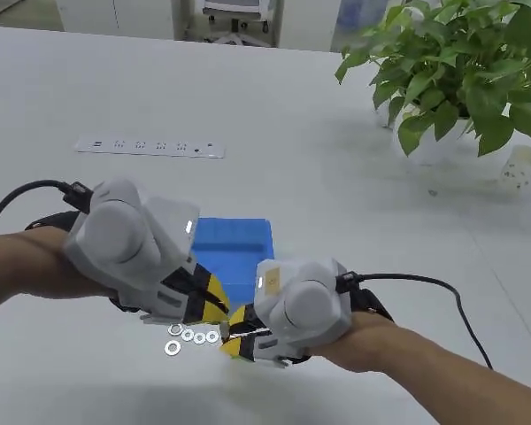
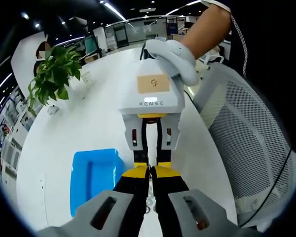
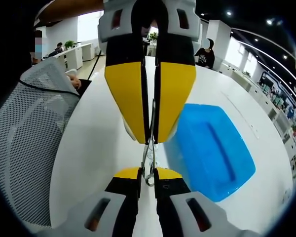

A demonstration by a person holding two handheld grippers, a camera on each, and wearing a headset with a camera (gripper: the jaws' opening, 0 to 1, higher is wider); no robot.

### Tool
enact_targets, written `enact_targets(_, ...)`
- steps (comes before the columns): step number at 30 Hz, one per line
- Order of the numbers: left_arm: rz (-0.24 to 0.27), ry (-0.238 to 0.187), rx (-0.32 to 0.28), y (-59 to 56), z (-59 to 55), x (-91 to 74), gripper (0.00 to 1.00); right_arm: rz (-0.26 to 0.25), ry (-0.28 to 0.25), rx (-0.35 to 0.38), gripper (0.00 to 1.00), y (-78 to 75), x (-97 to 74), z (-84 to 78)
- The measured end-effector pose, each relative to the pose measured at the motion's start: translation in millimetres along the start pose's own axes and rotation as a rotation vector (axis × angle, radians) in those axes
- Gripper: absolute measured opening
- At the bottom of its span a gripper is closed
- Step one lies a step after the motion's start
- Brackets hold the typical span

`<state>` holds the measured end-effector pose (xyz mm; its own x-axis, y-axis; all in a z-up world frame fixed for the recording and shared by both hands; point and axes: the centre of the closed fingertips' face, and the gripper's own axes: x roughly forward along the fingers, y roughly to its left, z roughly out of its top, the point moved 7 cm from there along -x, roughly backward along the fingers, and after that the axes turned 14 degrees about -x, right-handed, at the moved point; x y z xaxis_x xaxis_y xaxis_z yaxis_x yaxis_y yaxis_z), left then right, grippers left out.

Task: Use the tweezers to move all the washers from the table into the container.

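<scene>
We had the left tool (image 2: pixel 149 170) and right tool (image 3: pixel 148 174) both pinched shut on the thin metal tweezers (image 3: pixel 148 158), so one uneven tug could've dropped them onto the small silver washers (image 1: pixel 193 336).

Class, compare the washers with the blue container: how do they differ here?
The washers are small silvery rings; the container is a far larger blue rectangular tray. The washers are several, in a loose cluster near the person; the container is one piece, lying beyond them. Both rest on the white table.
</scene>
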<state>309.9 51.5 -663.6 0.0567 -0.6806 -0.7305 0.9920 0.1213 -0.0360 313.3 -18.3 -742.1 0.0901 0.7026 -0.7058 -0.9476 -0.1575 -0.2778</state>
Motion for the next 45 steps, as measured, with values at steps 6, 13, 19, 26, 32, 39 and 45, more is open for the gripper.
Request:
enact_targets(6, -0.012, 0.004, 0.000, 1.9, 1.5, 3.9, 0.06, -0.002, 0.003, 0.007, 0.12, 0.8, 0.4, -3.4)
enact_targets(13, -0.021, -0.005, -0.003, 3.9, 2.6, 5.1, 0.06, -0.005, 0.007, 0.013, 0.13, 1.7, 0.5, -5.4)
enact_targets(19, -0.035, -0.008, -0.005, 6.9, 2.9, 5.5, 0.06, 0.001, 0.013, 0.011, 0.17, 2.8, -0.6, -5.1)
enact_targets(26, -0.055, -0.003, -0.004, 9.3, 3.7, 6.1, 0.06, -0.026, -0.021, 0.054, 0.14, -1.5, -5.3, -1.7)
enact_targets(32, -0.071, -0.001, -0.002, 10.3, 4.8, 7.4, 0.06, -0.028, -0.027, 0.070, 0.12, -1.7, -5.5, -2.0)
enact_targets(39, -0.079, -0.004, -0.002, 8.7, 5.2, 8.5, 0.06, -0.020, -0.027, 0.087, 0.10, -1.2, -5.5, -2.3)
enact_targets(45, -0.080, -0.001, -0.002, 7.6, 5.4, 8.4, 0.06, -0.018, -0.022, 0.111, 0.09, -1.2, -5.8, -2.2)
